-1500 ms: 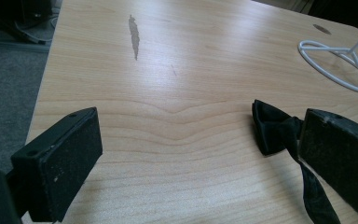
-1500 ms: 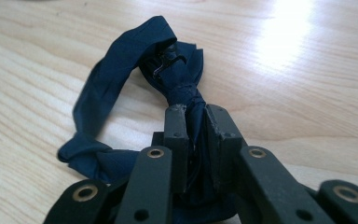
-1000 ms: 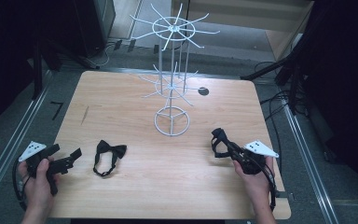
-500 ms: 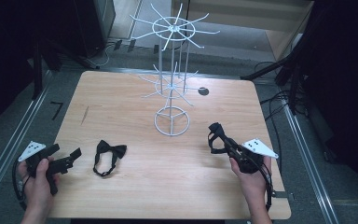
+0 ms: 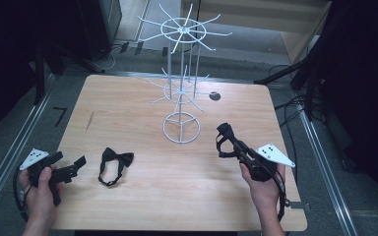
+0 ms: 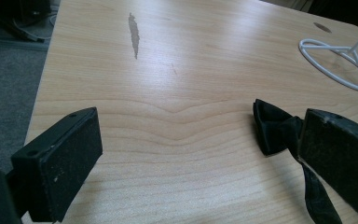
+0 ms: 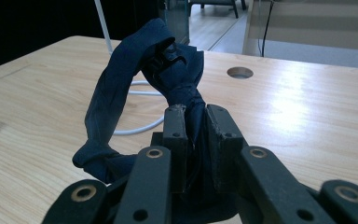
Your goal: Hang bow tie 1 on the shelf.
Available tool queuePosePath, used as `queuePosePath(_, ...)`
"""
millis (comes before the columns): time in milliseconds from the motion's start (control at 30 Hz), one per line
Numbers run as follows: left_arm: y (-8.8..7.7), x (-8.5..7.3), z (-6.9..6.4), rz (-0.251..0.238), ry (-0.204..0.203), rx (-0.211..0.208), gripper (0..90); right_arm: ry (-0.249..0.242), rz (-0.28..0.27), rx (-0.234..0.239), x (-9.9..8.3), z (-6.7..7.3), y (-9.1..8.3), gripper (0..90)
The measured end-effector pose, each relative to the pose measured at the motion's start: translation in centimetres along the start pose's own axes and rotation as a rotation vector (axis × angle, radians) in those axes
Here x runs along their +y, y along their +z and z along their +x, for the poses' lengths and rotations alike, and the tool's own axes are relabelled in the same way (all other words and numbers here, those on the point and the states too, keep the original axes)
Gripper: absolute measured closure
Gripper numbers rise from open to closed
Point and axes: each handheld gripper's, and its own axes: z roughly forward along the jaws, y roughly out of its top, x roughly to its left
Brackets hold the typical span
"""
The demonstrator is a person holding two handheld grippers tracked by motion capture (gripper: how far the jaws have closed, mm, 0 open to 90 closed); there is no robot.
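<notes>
The right claw (image 5: 232,145) has lifted up-frame toward the wire rack (image 5: 181,88), clamped on a dark bow tie (image 5: 225,139), right of centre. Its dangling strap could snag a prong. The left claw (image 5: 69,166) stands apart.

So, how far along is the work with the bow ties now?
Nothing hangs on the white wire rack yet. The right gripper holds one dark bow tie, lifted off the table. The other black bow tie lies on the wooden table, beside the open left gripper.
</notes>
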Motion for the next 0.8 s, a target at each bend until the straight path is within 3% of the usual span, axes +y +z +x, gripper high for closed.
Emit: queuePosePath(800, 0.0, 0.0, 0.0, 0.002, 0.004, -0.001, 0.2, 0.003, -0.098, 0.022, 2.0, 2.1, -0.2, 79.7)
